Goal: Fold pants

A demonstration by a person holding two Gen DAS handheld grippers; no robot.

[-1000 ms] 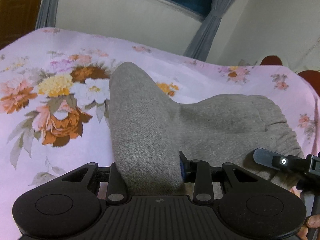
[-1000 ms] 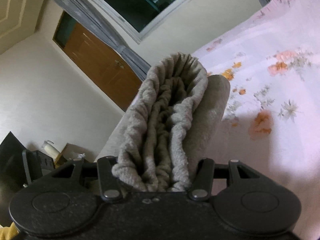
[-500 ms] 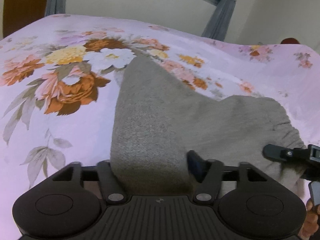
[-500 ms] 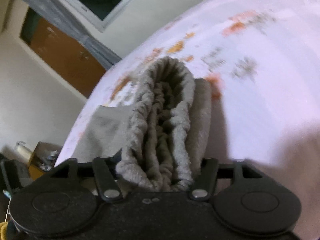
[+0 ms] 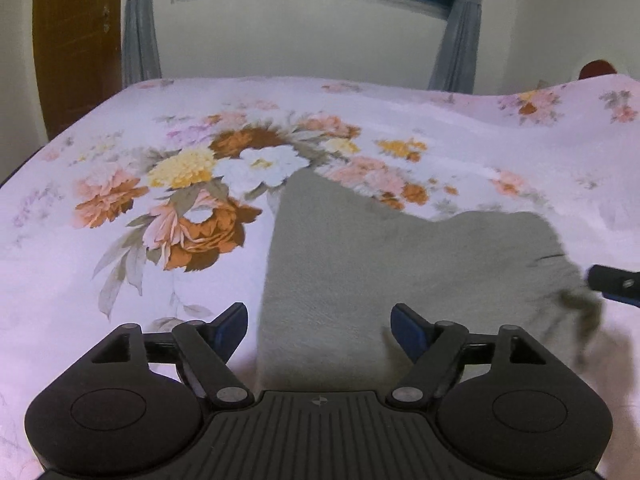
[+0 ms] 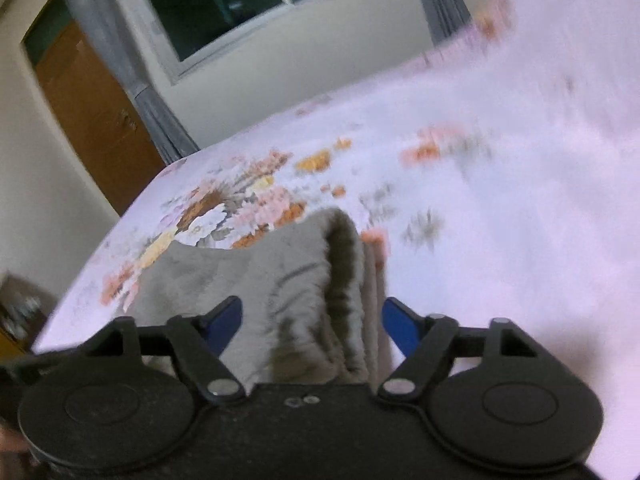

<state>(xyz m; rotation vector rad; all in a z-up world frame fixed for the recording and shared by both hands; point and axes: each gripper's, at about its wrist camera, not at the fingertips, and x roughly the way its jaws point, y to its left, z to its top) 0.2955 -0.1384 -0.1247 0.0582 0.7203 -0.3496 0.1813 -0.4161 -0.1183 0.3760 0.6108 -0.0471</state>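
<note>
Grey pants lie folded on the floral bedsheet, one end pointing away toward the flower print. My left gripper hovers over their near edge. Its jaws are opening, and the blue pads stand clear of the cloth that lies between them. In the right wrist view the gathered elastic waistband rests between the fingers of my right gripper, which is open with its pads off the fabric. One right finger shows at the pants' right edge.
The bedsheet stretches far to the right and back. Its left edge drops off toward a wooden door. A window with grey curtains is behind the bed. Clutter sits beside the bed.
Both grippers went from shut on the pants to open. The raised cloth has dropped flat onto the bed, and both views have tilted and drawn back from it.
</note>
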